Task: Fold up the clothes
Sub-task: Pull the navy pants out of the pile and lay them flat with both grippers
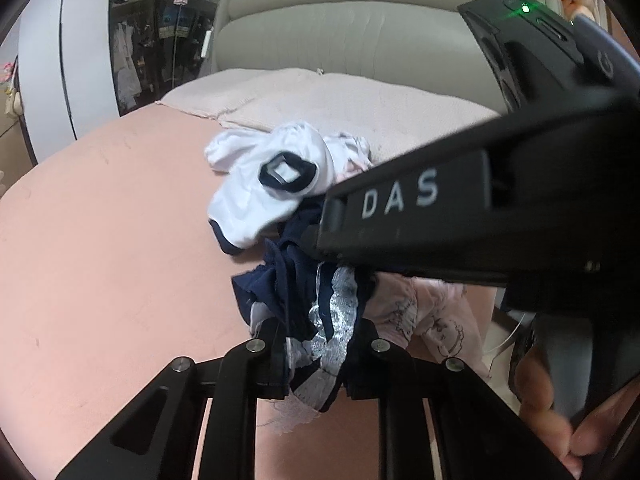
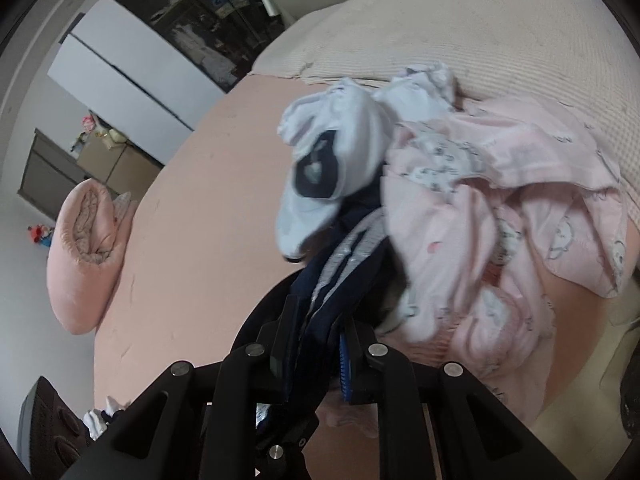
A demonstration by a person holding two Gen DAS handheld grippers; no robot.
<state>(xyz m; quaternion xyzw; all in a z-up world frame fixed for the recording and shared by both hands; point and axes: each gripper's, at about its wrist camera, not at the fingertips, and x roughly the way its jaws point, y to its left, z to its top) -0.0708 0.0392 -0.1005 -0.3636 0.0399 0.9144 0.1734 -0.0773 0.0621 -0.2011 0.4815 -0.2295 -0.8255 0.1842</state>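
Both tools, left (image 1: 320,356) and right (image 2: 320,360), clamp the navy garment (image 1: 296,280), which stretches away toward the pile ahead.

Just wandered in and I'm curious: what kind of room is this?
Most likely a bedroom: a bed with a pink sheet and padded headboard, a wardrobe of hanging clothes, and a pile of clothes.

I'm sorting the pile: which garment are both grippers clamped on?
The navy garment with silver-white trim, pinched by both hand-held grippers; the white top and pink printed piece lie loose.
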